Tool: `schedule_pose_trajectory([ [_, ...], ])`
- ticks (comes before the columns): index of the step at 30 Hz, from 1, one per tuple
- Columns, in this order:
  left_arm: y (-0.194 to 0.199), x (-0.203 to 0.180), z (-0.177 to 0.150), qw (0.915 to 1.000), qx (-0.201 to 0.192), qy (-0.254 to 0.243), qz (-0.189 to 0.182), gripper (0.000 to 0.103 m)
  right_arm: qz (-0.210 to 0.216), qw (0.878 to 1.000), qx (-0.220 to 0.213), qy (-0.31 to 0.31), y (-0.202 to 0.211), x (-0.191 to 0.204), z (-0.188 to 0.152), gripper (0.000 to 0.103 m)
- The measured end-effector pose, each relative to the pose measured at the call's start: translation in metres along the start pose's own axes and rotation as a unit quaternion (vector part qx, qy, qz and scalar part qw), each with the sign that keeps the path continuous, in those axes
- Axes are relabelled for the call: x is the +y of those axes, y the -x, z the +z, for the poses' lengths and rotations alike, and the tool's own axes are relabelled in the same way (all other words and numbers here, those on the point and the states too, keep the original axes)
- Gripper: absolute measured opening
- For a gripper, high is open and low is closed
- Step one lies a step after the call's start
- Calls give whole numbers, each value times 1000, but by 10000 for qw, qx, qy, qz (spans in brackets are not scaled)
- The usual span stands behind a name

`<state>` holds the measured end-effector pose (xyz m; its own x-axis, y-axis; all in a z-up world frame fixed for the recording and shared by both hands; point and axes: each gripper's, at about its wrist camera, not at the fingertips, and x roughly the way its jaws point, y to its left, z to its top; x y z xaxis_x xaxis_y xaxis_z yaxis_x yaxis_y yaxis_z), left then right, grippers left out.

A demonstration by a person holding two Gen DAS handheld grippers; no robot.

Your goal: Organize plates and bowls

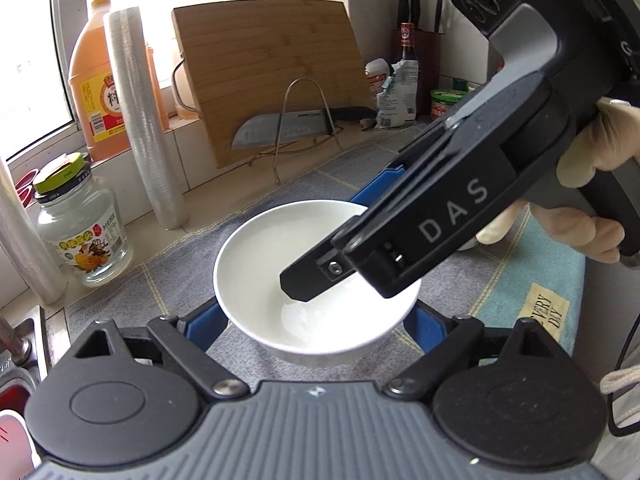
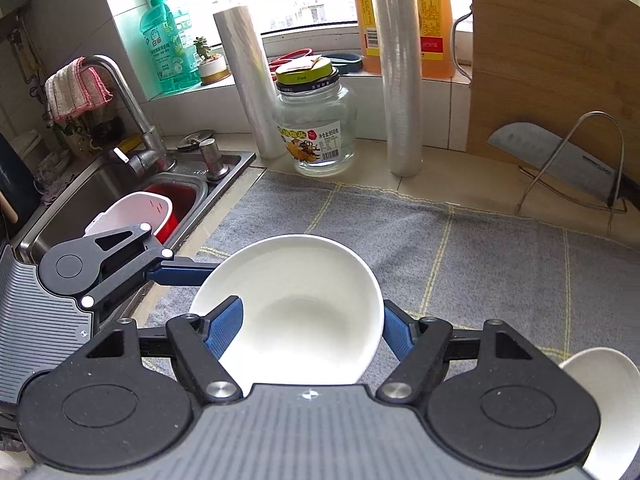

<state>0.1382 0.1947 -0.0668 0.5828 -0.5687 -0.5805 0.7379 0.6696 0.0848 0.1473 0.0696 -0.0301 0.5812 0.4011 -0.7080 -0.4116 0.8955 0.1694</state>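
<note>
A white bowl (image 1: 280, 248) hangs just above the grey cloth (image 1: 168, 280), held from two sides. My left gripper (image 1: 316, 316) is shut on it, one blue finger against each outer wall. My right gripper (image 1: 332, 240) comes in from the right, held by a gloved hand (image 1: 600, 140), with one finger inside the bowl. In the right wrist view the bowl (image 2: 304, 292) sits in my right gripper (image 2: 312, 324), which is shut on it: left finger inside the bowl, right finger outside the rim. The left gripper's finger (image 2: 176, 274) touches the bowl's left rim. A second white bowl (image 2: 608, 400) lies at the lower right.
A steel sink (image 2: 100, 184) with a tap (image 2: 132, 120) and a red tub lies left of the cloth. A glass jar (image 2: 316, 128), two film rolls (image 2: 400, 80), orange bottles (image 1: 100, 92), a wooden cutting board (image 1: 272, 72) and a knife on a wire rack (image 1: 280, 132) line the back.
</note>
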Motion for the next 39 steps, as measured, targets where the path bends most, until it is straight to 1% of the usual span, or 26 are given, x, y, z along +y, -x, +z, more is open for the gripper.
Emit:
schedule_pose_trajectory([
  [9, -5, -29, 19, 9985, -104, -350, -414, 93, -401, 9986, -151, -312, 37, -20, -25, 79],
  [14, -13, -46, 33, 9963, -181, -505, -665, 93, -651, 9965, -252, -470, 57, -34, -35, 79],
  [21, -26, -68, 53, 9926, -325, -725, -917, 93, -982, 9923, -391, -640, 79, -57, -46, 79],
  [32, -54, -91, 77, 9889, -480, -877, -1103, 93, -1304, 9875, -509, -723, 99, -94, -51, 79],
  [39, -74, -97, 87, 9885, -505, -814, -1170, 93, -1393, 9856, -562, -774, 104, -118, -50, 79],
])
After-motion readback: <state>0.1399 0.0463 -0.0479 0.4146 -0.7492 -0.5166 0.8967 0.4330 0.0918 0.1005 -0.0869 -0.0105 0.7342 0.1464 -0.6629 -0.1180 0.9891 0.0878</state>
